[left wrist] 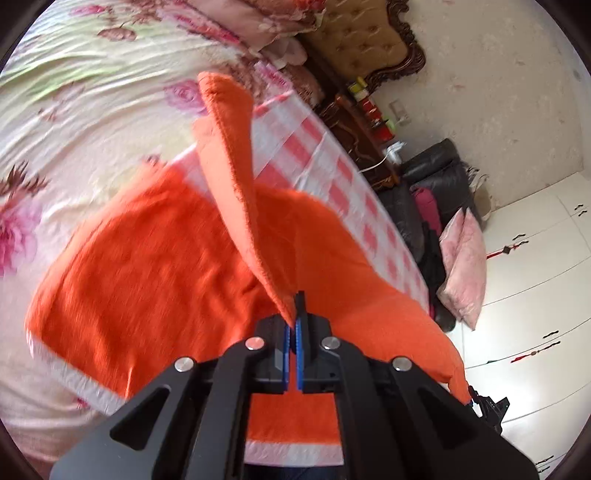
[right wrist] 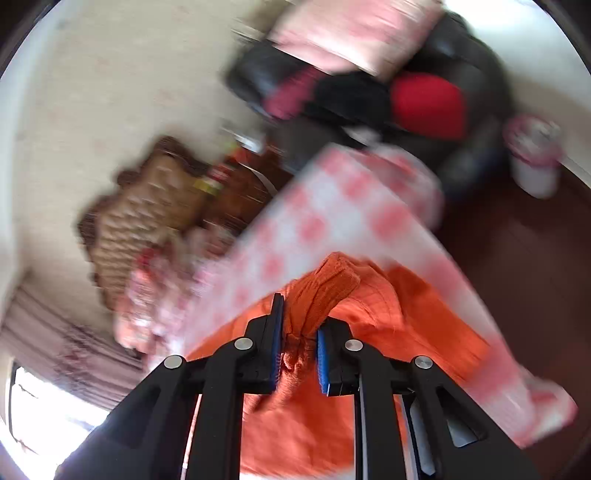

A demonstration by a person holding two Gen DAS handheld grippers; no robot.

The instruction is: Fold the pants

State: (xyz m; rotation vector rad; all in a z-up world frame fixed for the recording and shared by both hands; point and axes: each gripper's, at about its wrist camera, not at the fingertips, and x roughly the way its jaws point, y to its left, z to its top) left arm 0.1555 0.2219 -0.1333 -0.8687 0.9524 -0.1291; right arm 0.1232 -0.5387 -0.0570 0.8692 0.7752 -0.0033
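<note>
Left gripper (left wrist: 294,325) nearest the lens in the left wrist view; black fingers with blue pads (left wrist: 286,345) pressed together, clamped on a thin edge of the orange pants (left wrist: 147,266); the pinched flap stands up from the jaws and runs away toward the upper left, ending in a hemmed edge; rest of the pants spread flat on a pink-and-white checked cloth (left wrist: 325,155), which lies over the floral bedspread (left wrist: 74,110); a strip of the checked cloth also shows below the gripper; orange fabric drapes to the right of the jaws toward the bed edge.

Right gripper (right wrist: 298,339) in the right wrist view, frame heavily motion-blurred; jaws narrow and gripping a thick bunched wad of the pants, the wad bulging up past the fingertips; blue pads touch the fabric on both sides; more orange cloth lies below and to the right, on the same checked cloth.

Farther out, left view: floral pillows (left wrist: 258,22) at the head of the bed; a tufted headboard (left wrist: 365,44) with dark carved frame against the wall; a dark wooden nightstand (left wrist: 354,122) with small red and yellow items, too small to name; a black leather chair (left wrist: 436,177) with a pink cushion (left wrist: 463,266) leaning beside it; white wardrobe doors (left wrist: 535,295) at far right.

Right view, far: the chair holds blurred pink, black and red things; a white bin (right wrist: 533,158) beside it on dark floor; curtain and bright window lower left.
</note>
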